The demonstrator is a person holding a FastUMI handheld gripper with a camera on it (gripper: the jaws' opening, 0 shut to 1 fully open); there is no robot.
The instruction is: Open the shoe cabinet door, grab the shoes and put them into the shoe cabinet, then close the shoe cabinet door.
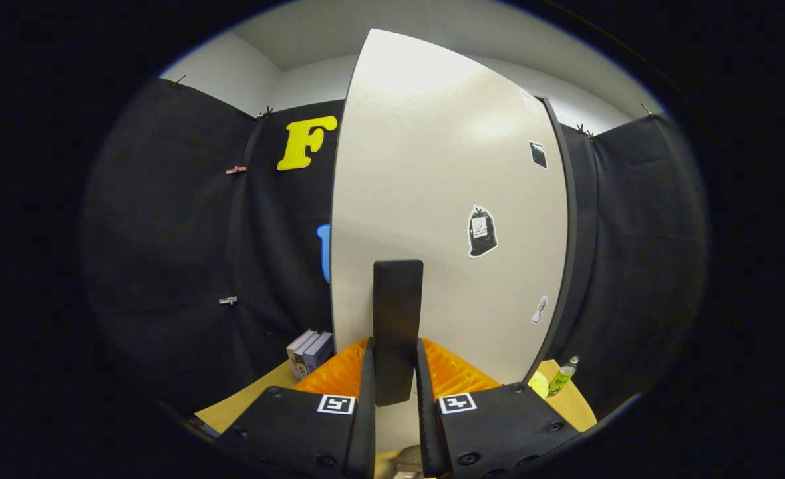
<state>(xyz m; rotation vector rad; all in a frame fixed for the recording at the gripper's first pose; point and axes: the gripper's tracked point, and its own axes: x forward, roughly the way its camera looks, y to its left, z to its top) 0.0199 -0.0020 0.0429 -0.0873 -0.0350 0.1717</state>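
While the gripper (396, 372) is clenched on the dark upright handle (398, 319) of the shoe cabinet door (446, 199), with one finger pressed to each side of the bar, the likeliest trouble is a slip: the handle is smooth and narrow, and a pull that strays from the door's swing could twist it out of the grip or drag the whole shoe cabinet across the tabletop (575, 399). The door face fills the space just ahead of the fingers, pale, with a few small stickers (482, 231) on it, and I cannot tell whether it is shut or slightly ajar. The cabinet's inside is hidden behind the door, so what it holds cannot be told, and the shoes are not to be made out. A green bottle (562, 376) stands near the door's right edge, and a wide swing might knock it over. Some boxes (309, 352) stand close to the left edge.
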